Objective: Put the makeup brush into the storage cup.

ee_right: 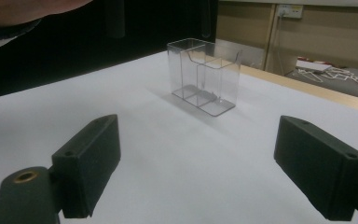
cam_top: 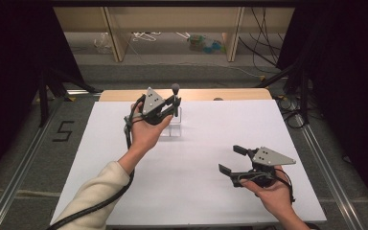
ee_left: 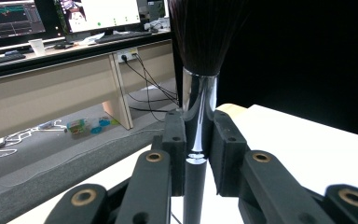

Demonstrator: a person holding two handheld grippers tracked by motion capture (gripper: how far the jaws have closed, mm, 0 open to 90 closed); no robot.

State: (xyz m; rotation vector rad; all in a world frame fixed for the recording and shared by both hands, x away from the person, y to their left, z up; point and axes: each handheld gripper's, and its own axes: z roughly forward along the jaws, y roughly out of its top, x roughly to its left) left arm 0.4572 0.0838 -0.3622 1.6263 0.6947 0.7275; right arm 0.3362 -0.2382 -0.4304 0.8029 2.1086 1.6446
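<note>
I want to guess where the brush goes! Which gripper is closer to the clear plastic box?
Left. The left gripper, holding the black makeup brush, is right above the clear plastic box; the open right gripper waits farther off.

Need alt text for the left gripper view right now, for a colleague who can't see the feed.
The left gripper is shut on a makeup brush, held upright by its shiny handle, dark bristles at the top of the picture. Behind it lie the white table edge, a grey floor and a desk with monitors.
</note>
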